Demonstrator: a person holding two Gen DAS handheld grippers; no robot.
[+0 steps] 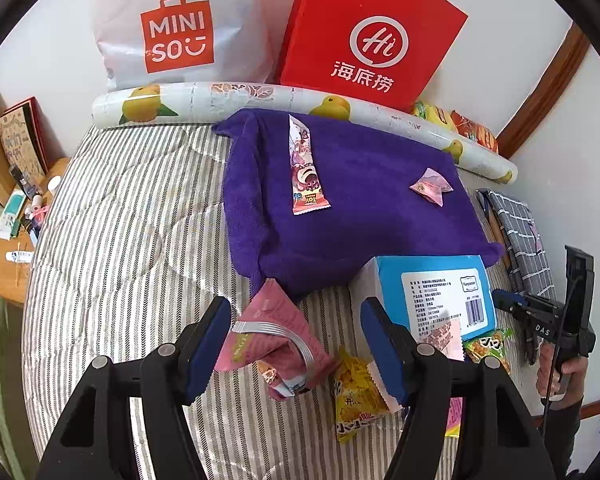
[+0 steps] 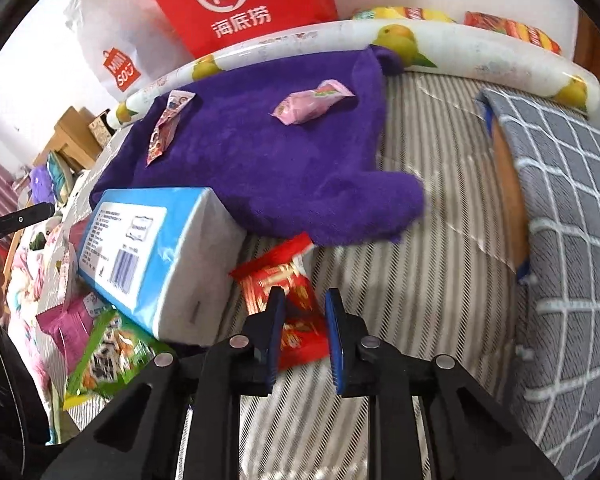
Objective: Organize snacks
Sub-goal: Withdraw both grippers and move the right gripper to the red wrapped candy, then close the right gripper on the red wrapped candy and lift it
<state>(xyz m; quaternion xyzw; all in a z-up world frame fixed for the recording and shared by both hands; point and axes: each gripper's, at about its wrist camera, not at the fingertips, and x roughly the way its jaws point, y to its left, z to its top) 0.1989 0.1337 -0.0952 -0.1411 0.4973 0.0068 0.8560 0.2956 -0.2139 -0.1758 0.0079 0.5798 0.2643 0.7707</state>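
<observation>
A purple towel [image 1: 360, 208] [image 2: 260, 152] is spread on the striped bed. On it lie a long pink snack stick [image 1: 306, 168] [image 2: 168, 126] and a small pink candy [image 1: 432, 188] [image 2: 312, 102]. My left gripper [image 1: 296, 308] is open above a crumpled pink snack packet [image 1: 272, 332], its pads clear of it. A yellow packet [image 1: 356, 396] lies beside that, by a blue tissue pack [image 1: 432, 292] [image 2: 152, 256]. My right gripper [image 2: 304, 294] is shut on a red snack packet [image 2: 276, 276] that lies on the bed next to the tissue pack.
A white Miniso bag [image 1: 172, 32] and a red paper bag [image 1: 372, 36] lean on the wall behind a rolled orange-print mat [image 1: 260, 98]. A grey checked cloth [image 2: 572, 216] lies at the right. A green packet [image 2: 108, 356] sits under the tissue pack. A cluttered side table [image 1: 16, 216] stands left.
</observation>
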